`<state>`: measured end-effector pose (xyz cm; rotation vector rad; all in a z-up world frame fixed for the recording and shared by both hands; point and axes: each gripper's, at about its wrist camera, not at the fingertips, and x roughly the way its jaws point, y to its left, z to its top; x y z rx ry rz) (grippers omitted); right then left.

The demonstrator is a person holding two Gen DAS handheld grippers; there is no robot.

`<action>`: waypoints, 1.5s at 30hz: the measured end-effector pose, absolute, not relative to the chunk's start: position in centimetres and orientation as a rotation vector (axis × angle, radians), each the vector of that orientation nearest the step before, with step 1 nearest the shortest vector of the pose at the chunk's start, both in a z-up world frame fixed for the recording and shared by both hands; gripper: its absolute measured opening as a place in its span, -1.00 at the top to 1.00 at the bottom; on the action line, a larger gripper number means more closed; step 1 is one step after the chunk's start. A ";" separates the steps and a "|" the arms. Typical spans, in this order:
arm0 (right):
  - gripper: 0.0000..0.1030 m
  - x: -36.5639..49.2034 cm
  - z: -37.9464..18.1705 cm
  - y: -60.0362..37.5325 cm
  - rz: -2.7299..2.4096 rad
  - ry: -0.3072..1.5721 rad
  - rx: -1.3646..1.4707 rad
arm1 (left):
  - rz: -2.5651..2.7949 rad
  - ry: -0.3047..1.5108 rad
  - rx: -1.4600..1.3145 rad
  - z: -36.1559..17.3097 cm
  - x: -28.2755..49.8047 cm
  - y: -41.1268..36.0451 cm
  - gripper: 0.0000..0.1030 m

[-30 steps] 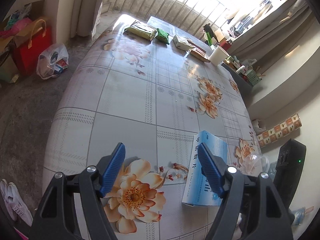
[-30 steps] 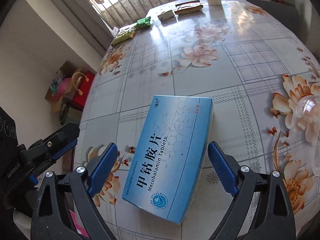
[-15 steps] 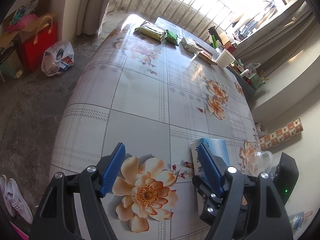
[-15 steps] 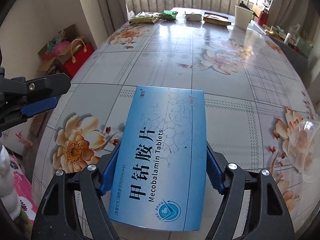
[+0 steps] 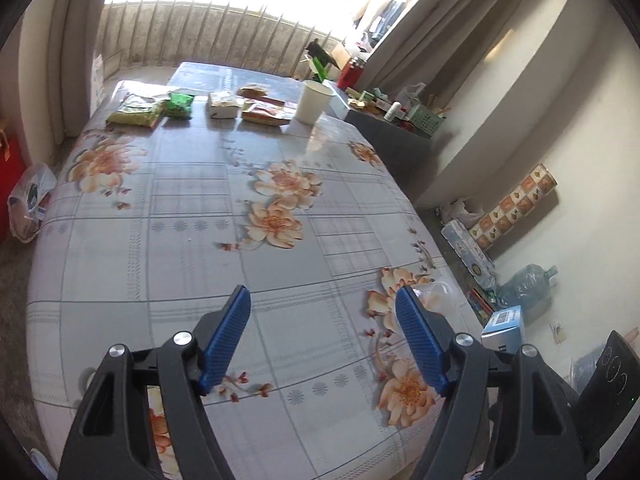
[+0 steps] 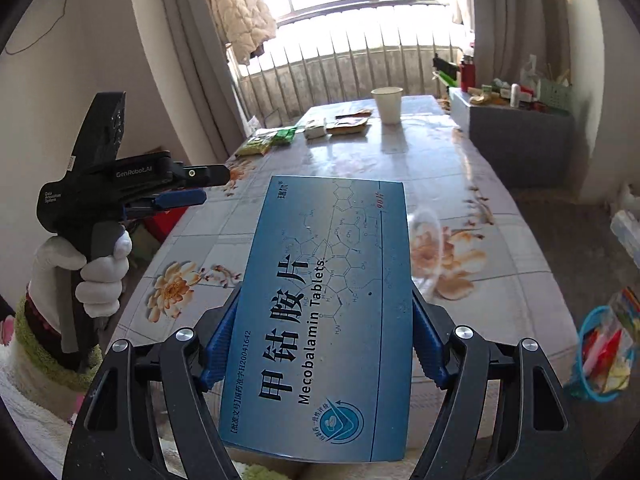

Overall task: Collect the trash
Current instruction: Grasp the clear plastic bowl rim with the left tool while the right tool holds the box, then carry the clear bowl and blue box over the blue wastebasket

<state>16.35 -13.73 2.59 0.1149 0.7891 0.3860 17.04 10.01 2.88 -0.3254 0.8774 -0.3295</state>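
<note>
My right gripper point(image 6: 324, 340) is shut on a blue Mecobalamin tablet box point(image 6: 324, 312) and holds it lifted above the near end of the floral table point(image 6: 400, 160). My left gripper point(image 5: 322, 340) is open and empty above the table's near end; it also shows in the right wrist view point(image 6: 180, 188), held in a white-gloved hand at the left. An end of the blue box point(image 5: 504, 322) peeks out at the right in the left wrist view. A clear plastic lid point(image 6: 426, 248) lies on the table just right of the box.
At the far end lie a yellow-green packet point(image 5: 138, 110), a green packet point(image 5: 180, 104), a white box point(image 5: 224, 106), an orange packet point(image 5: 264, 114) and a white paper cup point(image 5: 314, 100). A blue basket point(image 6: 604, 348) with colourful trash stands on the floor at the right.
My right gripper has lifted the blue box off the table and tipped upward. My left gripper has tilted up and turned right, now facing the table's far end.
</note>
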 end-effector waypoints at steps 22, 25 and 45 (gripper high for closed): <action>-0.36 14.4 -2.4 -32.3 -0.070 0.789 0.540 | -0.324 0.976 0.187 -2.5 19.7 -5.1 0.70; -0.36 14.1 -2.9 -33.8 -0.103 0.779 0.570 | -0.329 0.986 0.193 -2.3 19.6 -4.7 0.88; -0.36 4.3 -7.5 -50.2 -0.594 0.637 0.904 | -0.866 1.163 0.154 -0.3 26.6 -31.3 0.90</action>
